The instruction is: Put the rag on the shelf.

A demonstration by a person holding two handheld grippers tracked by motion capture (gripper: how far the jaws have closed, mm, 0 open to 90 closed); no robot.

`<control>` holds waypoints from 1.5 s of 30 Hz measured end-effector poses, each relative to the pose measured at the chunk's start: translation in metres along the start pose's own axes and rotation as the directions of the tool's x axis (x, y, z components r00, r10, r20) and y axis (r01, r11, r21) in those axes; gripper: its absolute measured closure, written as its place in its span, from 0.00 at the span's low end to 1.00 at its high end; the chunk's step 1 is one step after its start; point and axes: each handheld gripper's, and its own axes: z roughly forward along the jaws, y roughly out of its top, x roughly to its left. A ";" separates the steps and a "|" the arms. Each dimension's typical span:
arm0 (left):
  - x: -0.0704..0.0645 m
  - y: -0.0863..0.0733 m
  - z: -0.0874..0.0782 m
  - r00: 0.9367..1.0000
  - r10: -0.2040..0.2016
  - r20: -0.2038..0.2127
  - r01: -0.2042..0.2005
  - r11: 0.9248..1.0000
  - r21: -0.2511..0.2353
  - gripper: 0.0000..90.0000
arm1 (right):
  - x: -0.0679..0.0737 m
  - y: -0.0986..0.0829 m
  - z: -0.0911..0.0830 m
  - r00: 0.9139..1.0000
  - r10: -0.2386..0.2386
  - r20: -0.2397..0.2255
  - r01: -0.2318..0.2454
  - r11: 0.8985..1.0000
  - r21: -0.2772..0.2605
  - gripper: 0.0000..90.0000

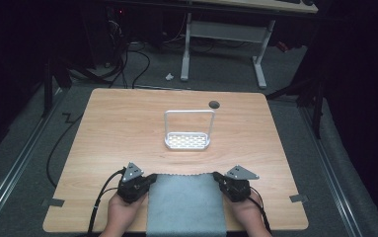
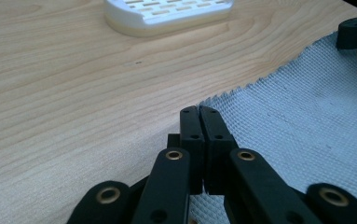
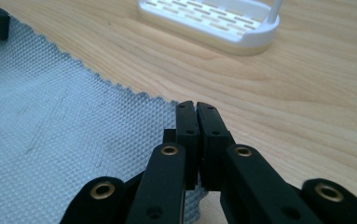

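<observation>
Grey cloth (image 1: 186,205): near edge cut off at bottom of high view; corners hidden under left gripper (image 1: 148,180) and right gripper (image 1: 217,177). White rack (image 2: 167,13): far part cut off at top of left gripper view; upright frame likewise cut off in right gripper view. Hands (image 1: 122,213): forearms cut off below.

Light falls from above onto the wooden table (image 1: 127,128), leaving the floor and room around it nearly black in the high view, which is soft and slightly grainy. The white rack (image 1: 187,140) near the table's middle glares brightest, its slots washed out. In both gripper views the lighting is even with faint shadows; the near black jaws are blurred, the grey cloth (image 3: 50,140) weave sharp.
</observation>
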 end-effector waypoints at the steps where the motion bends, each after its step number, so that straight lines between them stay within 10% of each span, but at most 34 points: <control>1: -0.001 0.001 -0.001 1.000 0.002 -0.004 -0.002 1.000 -0.009 0.98 | 0.000 0.001 -0.001 1.000 0.000 -0.002 0.000 1.000 -0.008 0.99; 24: -0.009 0.024 -0.029 1.000 0.027 -0.013 -0.029 0.989 -0.142 0.98 | 0.006 0.021 -0.031 1.000 -0.015 0.026 0.019 0.986 -0.163 0.99; 45: -0.020 0.071 -0.047 0.995 0.090 -0.035 -0.096 0.956 -0.279 0.99 | -0.011 0.055 -0.060 0.998 0.001 0.068 0.020 0.953 -0.304 0.99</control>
